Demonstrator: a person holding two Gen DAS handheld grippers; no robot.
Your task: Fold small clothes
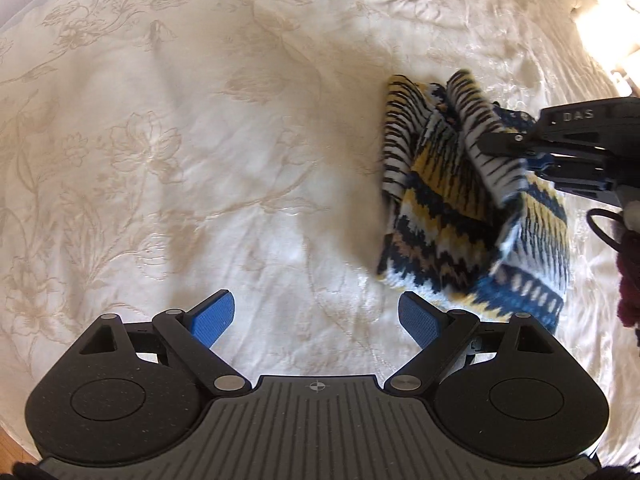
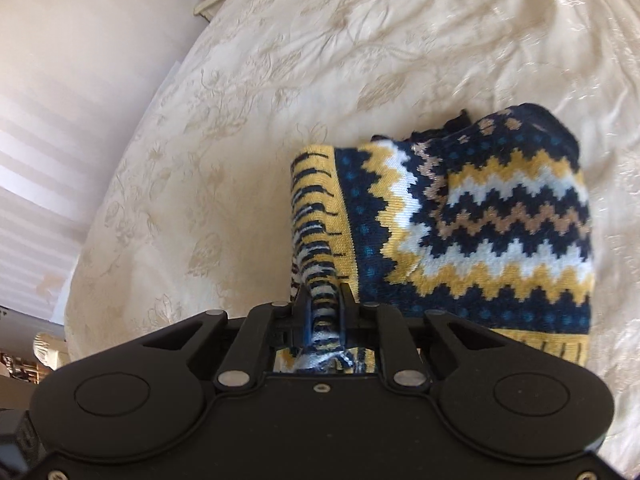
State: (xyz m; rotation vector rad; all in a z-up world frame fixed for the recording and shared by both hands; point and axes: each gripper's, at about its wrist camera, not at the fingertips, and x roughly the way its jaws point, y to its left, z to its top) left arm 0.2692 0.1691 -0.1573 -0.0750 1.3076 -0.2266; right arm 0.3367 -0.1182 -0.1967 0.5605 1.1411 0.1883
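While the left gripper [image 1: 316,316] hangs over bare bedspread [image 1: 200,160] with its blue pads spread wide and nothing between them, the right gripper [image 2: 323,300] pinches a bunched fold of a knit garment [image 2: 480,220], its jaws nearly pressed together on the cloth. The garment is patterned in navy, yellow, white and tan zigzags, with its striped inner side turned out along one edge. It is crumpled and partly lifted off the cream, flower-embroidered bedspread, to the right of the left gripper and just beyond its right pad. In the left wrist view the right gripper enters from the right edge, gripping the garment's upper part.
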